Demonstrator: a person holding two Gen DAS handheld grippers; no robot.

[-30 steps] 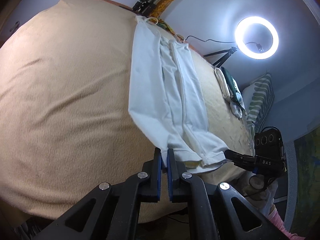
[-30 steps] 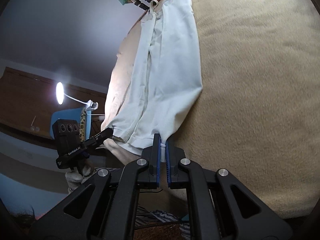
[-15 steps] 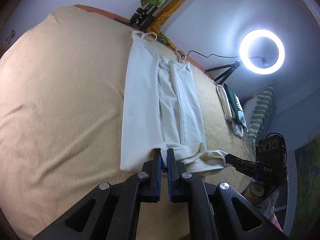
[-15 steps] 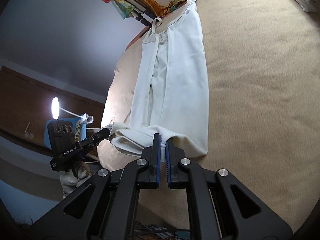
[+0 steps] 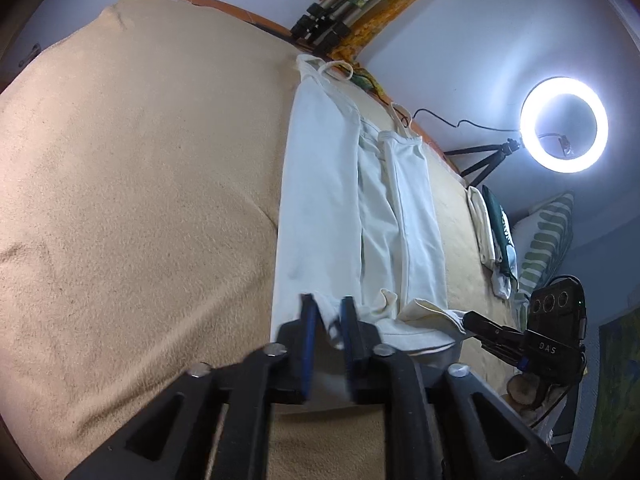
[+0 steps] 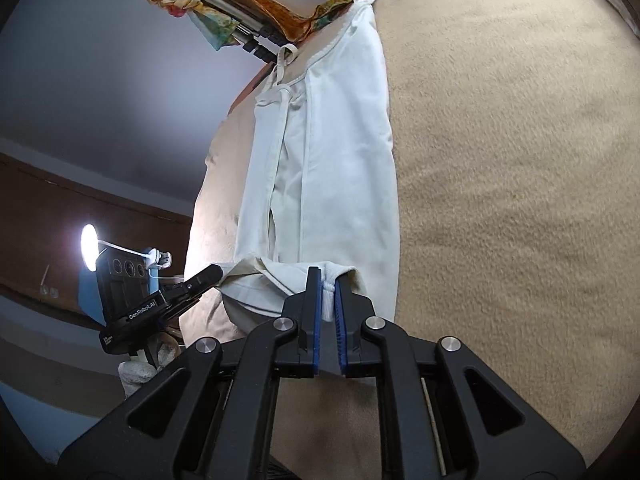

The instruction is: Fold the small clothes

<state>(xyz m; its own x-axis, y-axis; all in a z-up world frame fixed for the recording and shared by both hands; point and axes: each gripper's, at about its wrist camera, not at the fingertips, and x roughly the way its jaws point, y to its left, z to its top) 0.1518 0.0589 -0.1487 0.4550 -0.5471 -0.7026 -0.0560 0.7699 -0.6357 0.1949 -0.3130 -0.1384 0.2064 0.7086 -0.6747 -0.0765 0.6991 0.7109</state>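
A white strappy garment [image 5: 320, 200] lies lengthwise on the beige blanket [image 5: 140, 160], its sides folded inward and its straps at the far end. The bottom hem is turned up over the body. My left gripper [image 5: 328, 306] is at the hem's left corner. Its jaws are opening, and the cloth sits loose between the blue pads. My right gripper [image 6: 328, 280] is at the other corner, also seen in the left wrist view [image 5: 470, 318]. Its jaws are opening too, but a bunch of the garment [image 6: 344, 160] hem still fills the narrow gap and touches both pads.
A lit ring light [image 5: 564, 124] on a tripod stands beyond the bed's right side. Folded clothes [image 5: 492, 236] and a striped pillow [image 5: 548, 236] lie along that edge. Tripod legs with a colourful cloth [image 5: 340, 24] lean at the far end. A small lamp [image 6: 90, 246] glows at the left.
Both grippers carried the bottom hem forward over the garment, which made a fold. Both pairs of jaws were tight shut and have parted, the left wider than the right.
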